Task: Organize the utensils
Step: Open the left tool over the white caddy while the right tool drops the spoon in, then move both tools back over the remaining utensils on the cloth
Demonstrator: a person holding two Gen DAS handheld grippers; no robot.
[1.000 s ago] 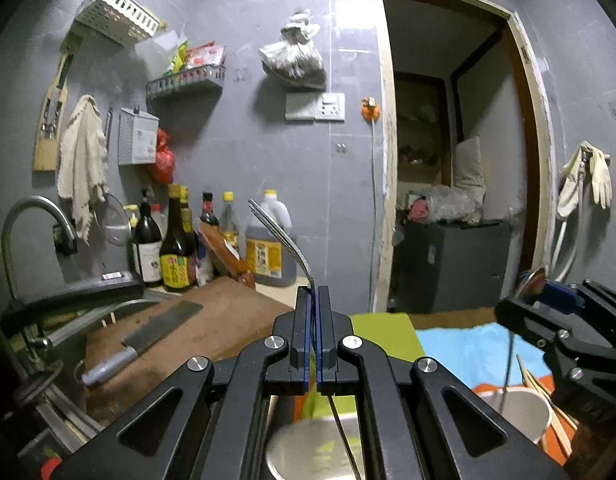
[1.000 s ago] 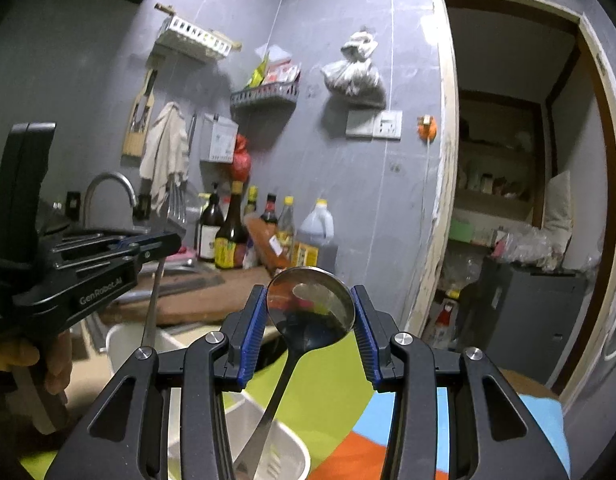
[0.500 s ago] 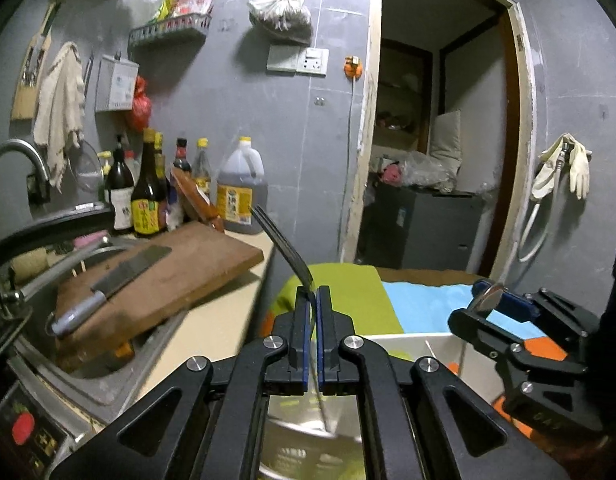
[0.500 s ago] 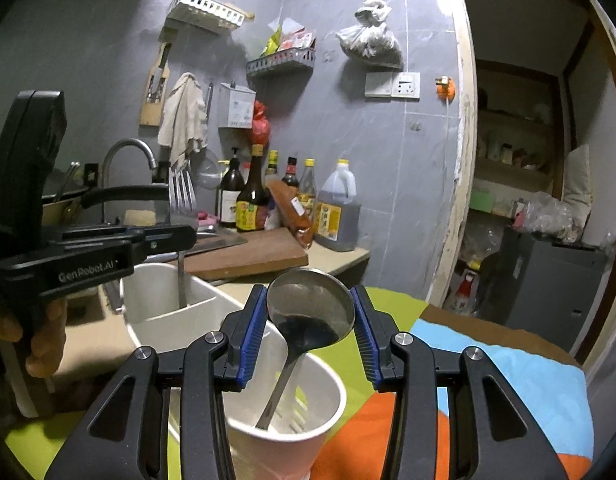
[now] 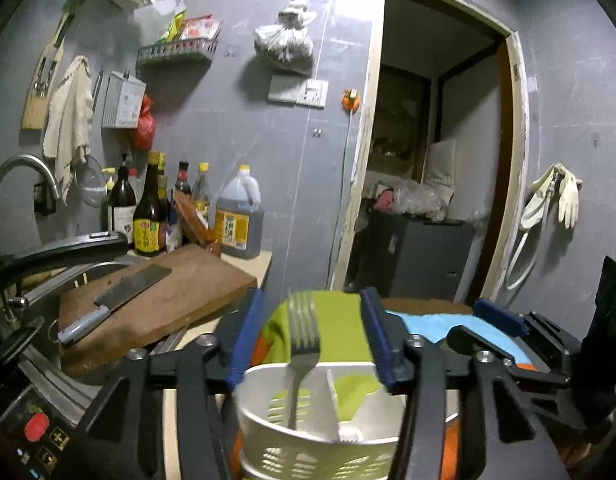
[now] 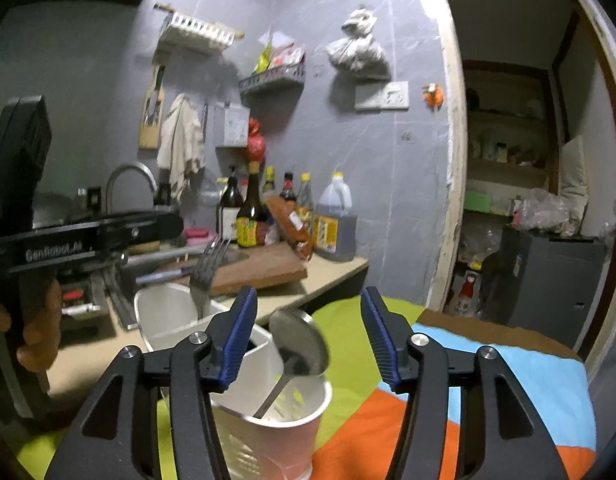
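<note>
A white slotted utensil holder [image 5: 308, 440] stands on a coloured cloth; it also shows in the right wrist view [image 6: 268, 432]. A metal fork [image 5: 302, 344] stands tines-up in its left compartment, free between the fingers of my open left gripper [image 5: 310, 340]. The fork also shows in the right wrist view [image 6: 206, 276]. A metal spoon [image 6: 298, 346] leans bowl-up in the near compartment, free between the fingers of my open right gripper [image 6: 308, 332]. The right gripper shows at the right in the left wrist view [image 5: 508, 344].
A wooden cutting board [image 5: 156, 296] with a cleaver [image 5: 116, 300] lies over the sink at left. Sauce bottles [image 5: 148, 216] and an oil jug [image 5: 238, 220] stand against the grey wall. A faucet [image 5: 16, 184] is far left. A doorway [image 5: 440, 160] opens at right.
Both grippers have opened. The fork dropped from the left gripper into the holder and turned tines-on. The spoon left the right gripper and leans in the holder.
</note>
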